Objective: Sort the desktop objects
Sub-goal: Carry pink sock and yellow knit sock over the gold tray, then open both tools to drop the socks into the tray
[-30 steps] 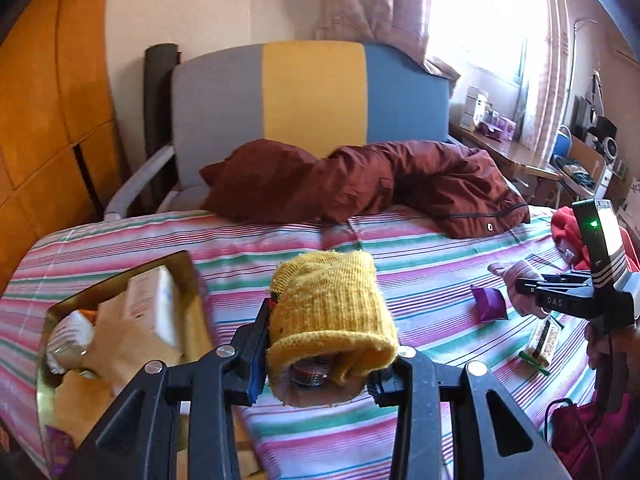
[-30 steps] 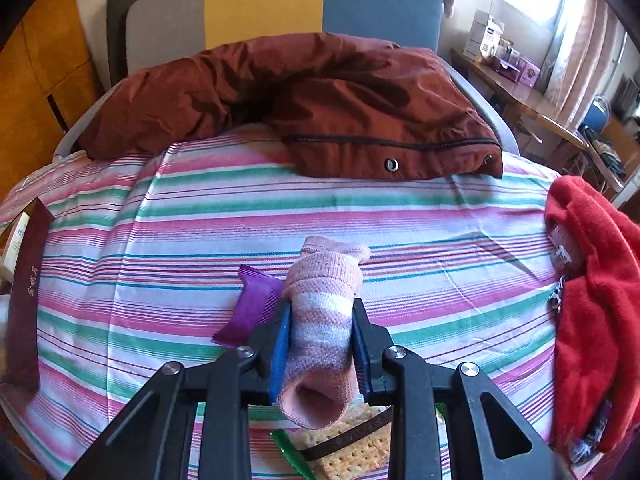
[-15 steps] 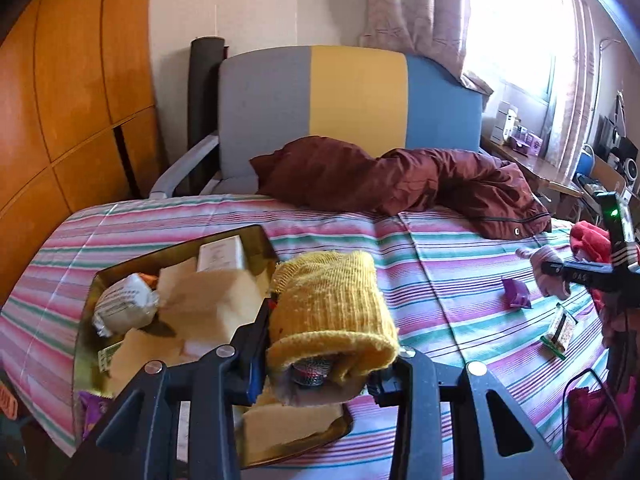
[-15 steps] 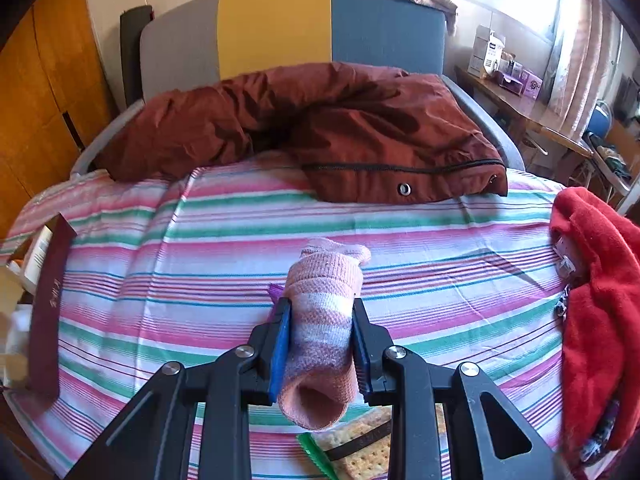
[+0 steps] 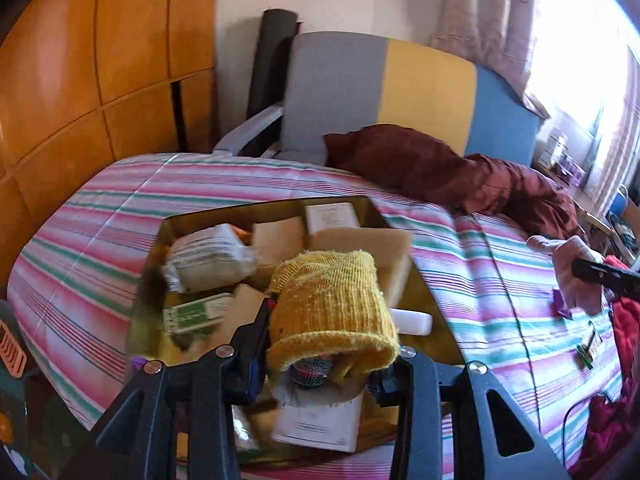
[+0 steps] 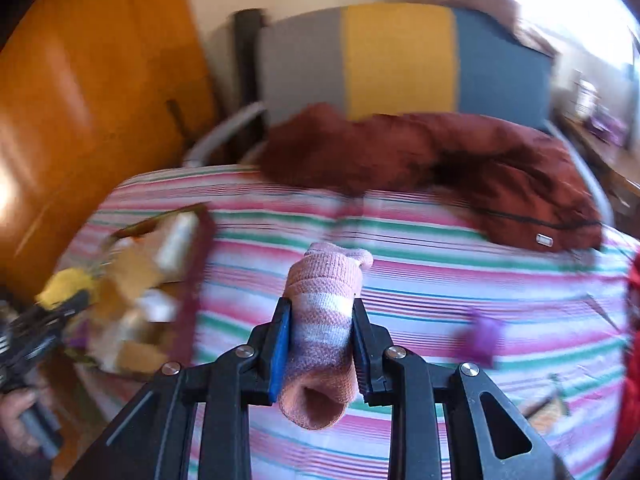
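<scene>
Where boxes crowd: gold tray [image 5: 192, 216].

Yellow knit roll [image 5: 332, 308] above tray [image 5: 192, 216]; pink sock roll [image 6: 324, 320] clamped.

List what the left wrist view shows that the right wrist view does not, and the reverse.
Only the left wrist view: the left gripper up close, shut on a rolled yellow sock above the gold tray, whose boxes and packets read sharply, plus a green-edged packet on the cloth.

Only the right wrist view: the right gripper up close, shut on a rolled pink-and-white sock, and a blurred hand at the lower left holding the other gripper's grip.

Both: the striped cloth, the maroon jacket, the tricolour chair back, a small purple item.
</scene>
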